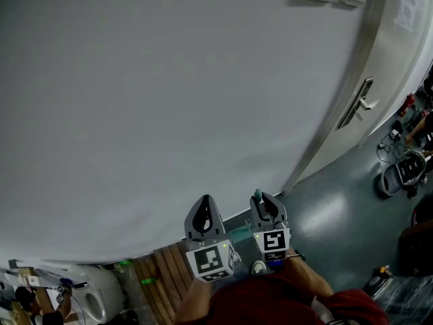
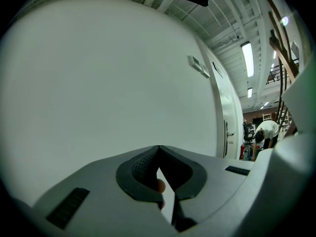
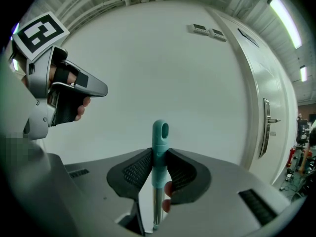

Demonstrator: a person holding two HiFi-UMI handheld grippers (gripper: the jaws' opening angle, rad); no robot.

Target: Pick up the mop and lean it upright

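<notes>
Mop handle (image 3: 160,132) upright, teal tip clamped in right claw (image 3: 159,158), wall (image 3: 148,58) behind

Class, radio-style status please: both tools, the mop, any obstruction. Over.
Left tool shut, empty. Right tool shut on mop handle, teal end upright, facing wall. Nothing between handle and wall.

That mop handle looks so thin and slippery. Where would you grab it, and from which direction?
Probably the teal sleeve at the top of the mop handle, just under its hanging hole. Come in level from the side, with one pad on each flank. The handle stands upright, and the sleeve is thicker than the shiny part below it, so it likely slips less. The right gripper is clamped exactly there.
</notes>
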